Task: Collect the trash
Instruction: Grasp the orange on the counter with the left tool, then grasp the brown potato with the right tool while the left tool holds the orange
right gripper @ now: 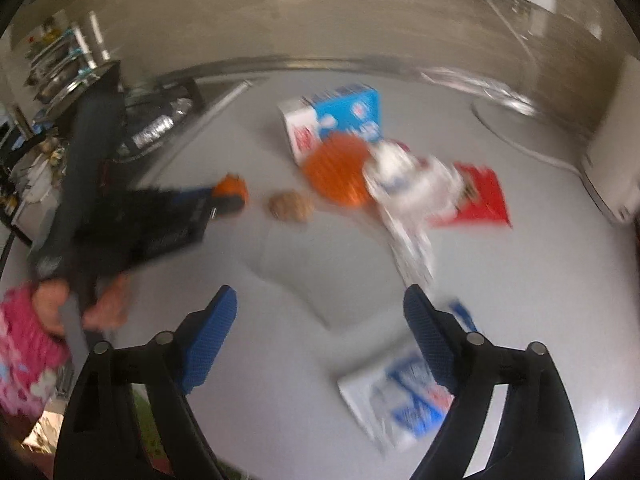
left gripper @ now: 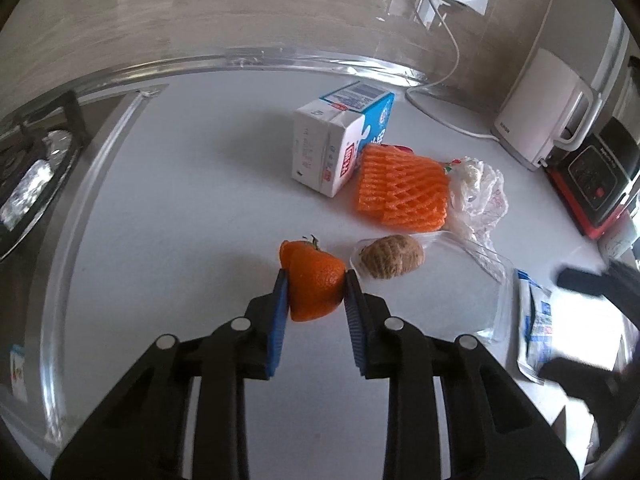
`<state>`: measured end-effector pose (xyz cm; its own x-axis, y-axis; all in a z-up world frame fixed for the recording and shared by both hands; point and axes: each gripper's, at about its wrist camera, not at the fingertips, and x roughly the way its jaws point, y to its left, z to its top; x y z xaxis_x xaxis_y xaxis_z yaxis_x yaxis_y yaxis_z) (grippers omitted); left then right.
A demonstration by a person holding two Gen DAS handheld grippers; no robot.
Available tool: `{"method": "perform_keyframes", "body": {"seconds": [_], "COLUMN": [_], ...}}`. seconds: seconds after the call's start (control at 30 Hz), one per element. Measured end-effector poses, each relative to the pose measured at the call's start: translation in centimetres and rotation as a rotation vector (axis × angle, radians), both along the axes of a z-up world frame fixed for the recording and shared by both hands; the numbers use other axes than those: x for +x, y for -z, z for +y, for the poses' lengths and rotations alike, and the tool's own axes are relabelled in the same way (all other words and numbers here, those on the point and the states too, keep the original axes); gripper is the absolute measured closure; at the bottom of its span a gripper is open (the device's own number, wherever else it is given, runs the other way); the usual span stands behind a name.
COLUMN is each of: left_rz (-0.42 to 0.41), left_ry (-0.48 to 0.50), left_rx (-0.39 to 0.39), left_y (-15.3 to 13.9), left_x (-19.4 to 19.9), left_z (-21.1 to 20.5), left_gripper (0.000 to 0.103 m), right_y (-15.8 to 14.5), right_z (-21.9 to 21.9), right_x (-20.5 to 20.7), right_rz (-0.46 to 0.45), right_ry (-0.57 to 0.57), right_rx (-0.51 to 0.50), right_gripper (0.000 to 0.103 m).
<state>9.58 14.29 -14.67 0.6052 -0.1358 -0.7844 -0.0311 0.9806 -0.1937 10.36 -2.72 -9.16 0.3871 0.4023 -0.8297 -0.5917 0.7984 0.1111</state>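
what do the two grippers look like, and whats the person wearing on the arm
Both the left gripper and right gripper are black plastic linkages with round silver pins at the joints and ribbed blue pads inside the fingers. The right wrist view shows a pink patterned sleeve, blurred. No cables show on either tool.

Bare counter (left gripper: 180, 208) left of milk carton (left gripper: 340, 140)

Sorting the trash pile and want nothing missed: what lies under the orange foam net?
The orange foam net leans against the milk carton; a red wrapper and crumpled clear plastic poke out beside it. Anything directly beneath is covered.
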Motion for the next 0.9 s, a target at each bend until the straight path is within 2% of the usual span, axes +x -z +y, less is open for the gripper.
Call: {"method": "perform_keyframes", "body": {"seconds": [0.03, 0.1, 0.13, 0.27, 0.43, 0.67, 0.77, 0.83, 0.9], "left_rz": [-0.002, -0.001, -0.001, -0.01, -0.008, -0.016, -0.018, -0.018, -0.017], "left_ry": [-0.008, -0.018, -0.026, -0.054, -0.088, -0.131, -0.144, -0.15, -0.153], "left_rx": [0.0, -0.002, -0.002, 0.006, -0.022, -0.039, -0.038, -0.039, -0.039], "left_y": [-0.2, -0.8, -1.0, -1.8, -2.2, -2.7, -2.9, -3.0, -3.0], "left_x": [-0.5, -1.6, -2.3, -4.7, -6.9, -8.8, -9.3, -9.8, -10.1], "left_z": [0.2, 0.4, 0.6, 0.7, 1.1, 1.8, 2.0, 2.1, 2.1], "left_gripper": [0.076, 0.076, 0.076, 0.076, 0.076, 0.076, 0.076, 0.076, 0.076], "right_y": [0.2, 0.6, 1.1, 2.4, 3.4, 5.3, 5.3, 5.3, 5.4], "right_z": [0.6, 1.6, 2.2, 3.8, 5.1, 5.8, 6.0, 6.1, 6.1], "right_x": [0.6, 1.7, 2.4, 4.1, 4.7, 5.8, 5.8, 5.9, 6.0], "right_rz": [0.001, 0.011, 0.021, 0.036, 0.038, 0.087, 0.071, 0.066, 0.071], "right_ry": [-0.012, -0.036, -0.039, -0.038, -0.049, -0.013, 0.008, 0.016, 0.018], "right_rx": [0.009, 0.033, 0.041, 0.05, 0.056, 0.085, 0.089, 0.085, 0.089], "right_gripper": [0.028, 0.031, 0.036, 0.041, 0.05, 0.051, 0.053, 0.062, 0.062]}}
